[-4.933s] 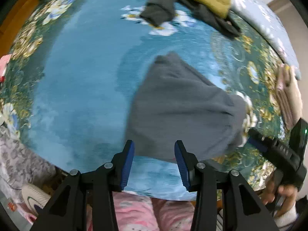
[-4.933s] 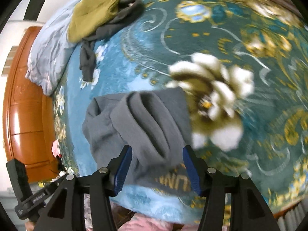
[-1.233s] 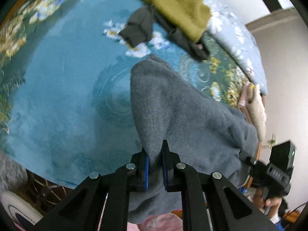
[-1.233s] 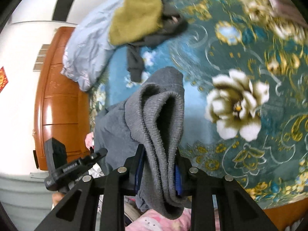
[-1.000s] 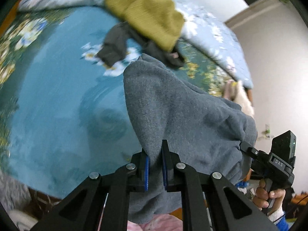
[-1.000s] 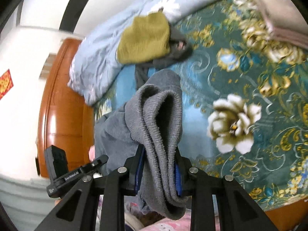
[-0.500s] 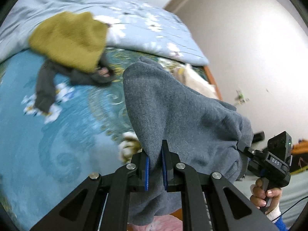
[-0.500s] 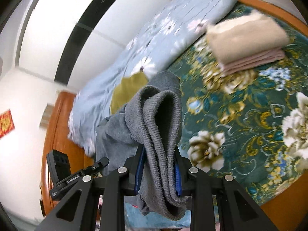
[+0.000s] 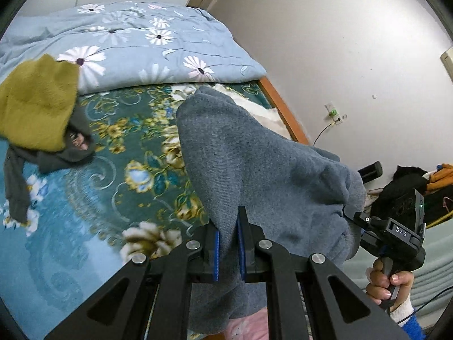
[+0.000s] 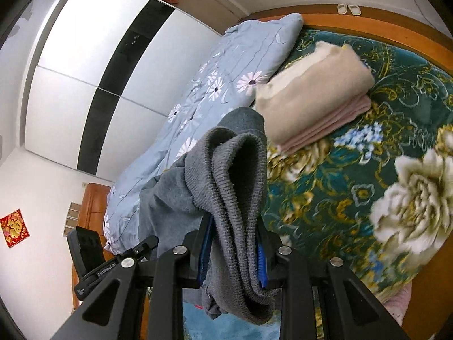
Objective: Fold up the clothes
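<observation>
Both jaws clamped on grey garment [image 9: 263, 170], its lower folds cut off below

Grey garment [image 9: 254, 170]: matt knit cloth, ribbed hem. Bedspread [image 9: 113, 175]: plush floral fabric. Bed frame [image 10: 368, 32]: glossy wood.

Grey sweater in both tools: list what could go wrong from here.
1. The left tool pinches only a thin edge of the grey sweater; a tug between the hands could pull it free.
2. The right tool clamps a thick bunched ribbed hem; layers may slide apart and spoil the fold.
3. The folded beige stack lies close ahead on the floral bedspread; the hanging sweater could brush and topple it.
</observation>
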